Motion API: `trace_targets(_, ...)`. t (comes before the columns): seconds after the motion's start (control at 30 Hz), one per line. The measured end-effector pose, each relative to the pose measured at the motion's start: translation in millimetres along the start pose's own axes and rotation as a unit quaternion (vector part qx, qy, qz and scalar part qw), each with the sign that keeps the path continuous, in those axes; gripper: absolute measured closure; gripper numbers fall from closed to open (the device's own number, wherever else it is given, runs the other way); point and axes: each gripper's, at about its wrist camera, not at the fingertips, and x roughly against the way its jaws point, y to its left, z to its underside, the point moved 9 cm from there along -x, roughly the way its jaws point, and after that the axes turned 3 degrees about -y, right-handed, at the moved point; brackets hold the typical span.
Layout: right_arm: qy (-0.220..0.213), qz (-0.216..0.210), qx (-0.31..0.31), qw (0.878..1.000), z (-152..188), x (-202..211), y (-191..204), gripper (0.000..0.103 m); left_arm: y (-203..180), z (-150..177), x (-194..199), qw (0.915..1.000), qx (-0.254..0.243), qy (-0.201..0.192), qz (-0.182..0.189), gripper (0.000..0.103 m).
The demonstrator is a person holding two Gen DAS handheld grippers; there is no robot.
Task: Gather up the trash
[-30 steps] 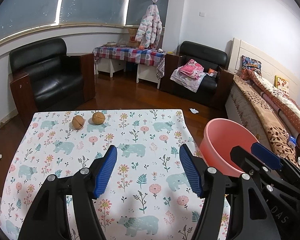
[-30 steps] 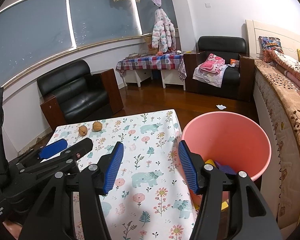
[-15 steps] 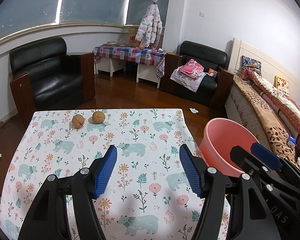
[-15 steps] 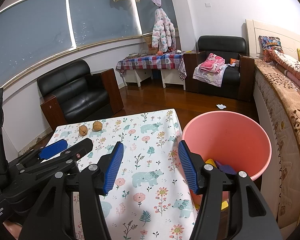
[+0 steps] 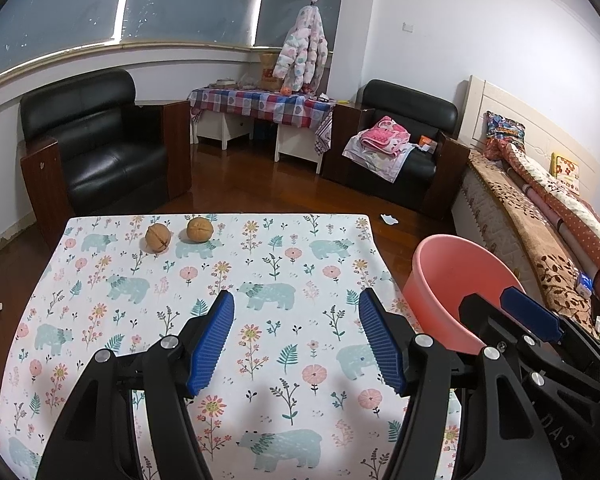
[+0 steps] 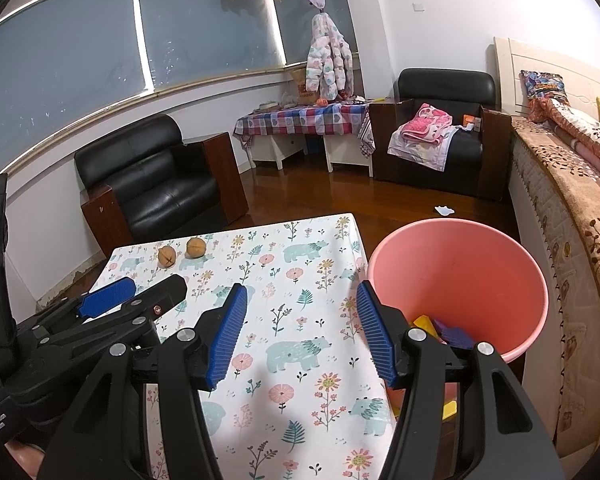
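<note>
- My left gripper [image 5: 296,332] hung low over the near part of the table [image 5: 260,240], jaws spread wide and holding nothing; I judged it was parked there, ready to reach forward.
- Far off to its left lay two walnuts [image 5: 179,234], side by side near the table's far edge, well apart from either tool. They looked like the only trash left on the cloth.
- My right gripper [image 6: 300,330] sat just beside the left one, also wide open and empty, straddling the table's right edge.
- Rightmost stood the pink bin [image 6: 500,240] on the floor against the table, some yellow and purple scraps [image 6: 444,330] already in its bottom, close enough, I thought, for a short carry.
</note>
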Motion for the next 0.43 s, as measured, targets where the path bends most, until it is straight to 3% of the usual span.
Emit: trace_targets(0.43,0.011,-0.001,0.005,1.0,4.4,-7.3,4.9,0.045,10.2,3.0,-7.8,0.9999,0.011,0.009,-0.003,0.039)
